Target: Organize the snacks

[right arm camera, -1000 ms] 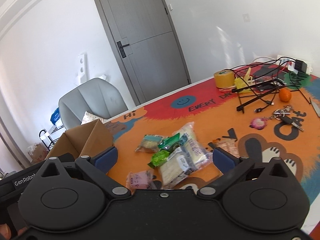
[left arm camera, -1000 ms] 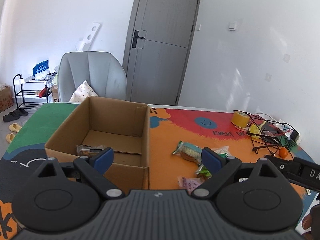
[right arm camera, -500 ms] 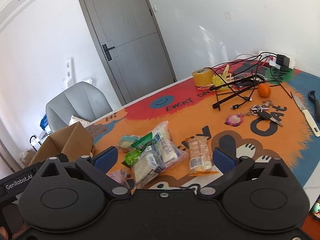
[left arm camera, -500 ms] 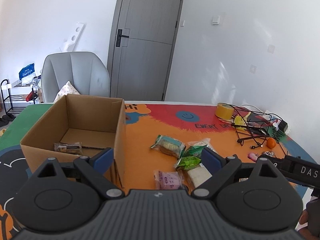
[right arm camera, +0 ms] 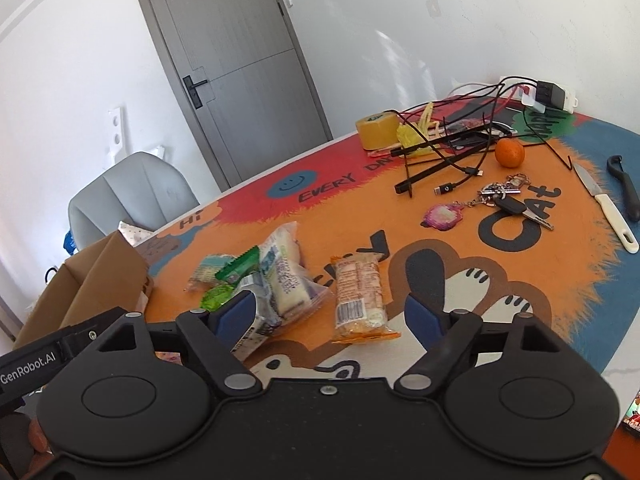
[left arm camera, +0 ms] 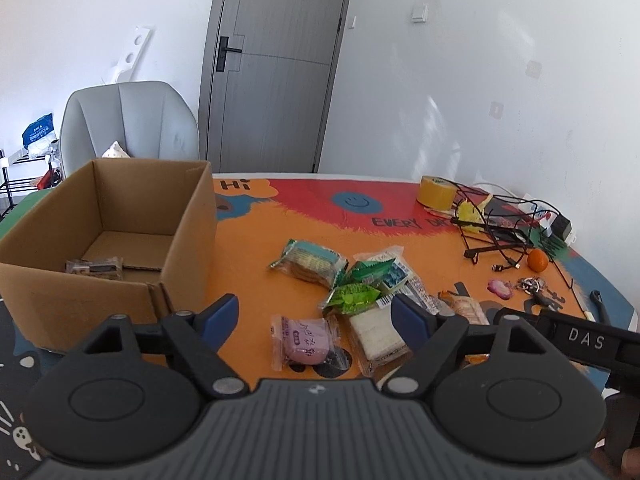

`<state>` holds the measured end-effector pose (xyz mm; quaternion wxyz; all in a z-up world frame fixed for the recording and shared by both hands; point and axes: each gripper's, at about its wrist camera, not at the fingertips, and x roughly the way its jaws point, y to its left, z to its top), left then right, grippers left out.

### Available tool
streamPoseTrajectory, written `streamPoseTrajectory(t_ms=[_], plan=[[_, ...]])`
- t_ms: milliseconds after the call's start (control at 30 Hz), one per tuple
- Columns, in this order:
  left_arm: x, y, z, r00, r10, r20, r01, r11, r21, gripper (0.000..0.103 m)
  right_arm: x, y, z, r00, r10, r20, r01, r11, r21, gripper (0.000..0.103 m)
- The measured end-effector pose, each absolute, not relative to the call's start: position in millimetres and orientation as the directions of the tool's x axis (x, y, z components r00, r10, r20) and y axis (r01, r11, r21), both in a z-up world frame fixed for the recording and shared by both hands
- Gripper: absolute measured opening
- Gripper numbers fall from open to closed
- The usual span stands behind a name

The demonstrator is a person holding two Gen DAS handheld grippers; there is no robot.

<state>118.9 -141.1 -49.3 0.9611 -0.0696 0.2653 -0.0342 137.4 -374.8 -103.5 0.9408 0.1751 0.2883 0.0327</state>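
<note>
Several snack packets lie in a loose pile on the orange mat. A pink packet [left arm camera: 306, 338] lies nearest my left gripper [left arm camera: 314, 318], whose jaws are closing above the mat with nothing pressed between them. A green packet [left arm camera: 352, 298] and a white bar [left arm camera: 378, 330] lie just beyond. An open cardboard box [left arm camera: 188, 236] stands at the left with one dark packet [left arm camera: 95, 269] inside. In the right wrist view an orange-wrapped biscuit packet [right arm camera: 358, 294] lies between the fingers of my right gripper [right arm camera: 330, 314], which is closing without touching it. The clear-wrapped white packets [right arm camera: 286, 280] lie beside its left finger.
At the table's far right lie a tape roll [right arm camera: 376, 130], tangled black cables and a wire stand [right arm camera: 448, 148], a tangerine [right arm camera: 509, 153], keys [right arm camera: 506, 200], a white-handled knife [right arm camera: 604, 208] and a black peeler [right arm camera: 624, 188]. A grey chair [left arm camera: 128, 124] stands behind the box.
Both grippers have moved forward and down toward the snack pile, so the packets look larger and nearer. The jaws of both have narrowed. The box has shifted left in the left wrist view.
</note>
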Motion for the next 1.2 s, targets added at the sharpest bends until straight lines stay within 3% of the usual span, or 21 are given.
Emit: streamPoseTrajectory(t_ms=[333,1133,1200], plan=[[141.1,-147.1,-71.1,0.826,-0.094,-0.555,0.012,0.989,-0.149,0.059,156.5,-380.1,-121.2,0.817,0.154,-0.555,0.054,0.939,0.339,0.071],[175.3,-154.4,-110.1,0.781,-0.062,-0.621,-0.023,0.992,-0.127,0.057,179.5,-363.9,-144.8,0.790,0.115,-0.603,0.030,0.974,0.224,0.059],[175.1,-155.5,-113.0,0.780,-0.068,-0.622,-0.017,0.991,-0.130,0.052,179.1,-362.0,-145.1,0.791,0.105,-0.602,0.026,0.978,0.205,0.050]])
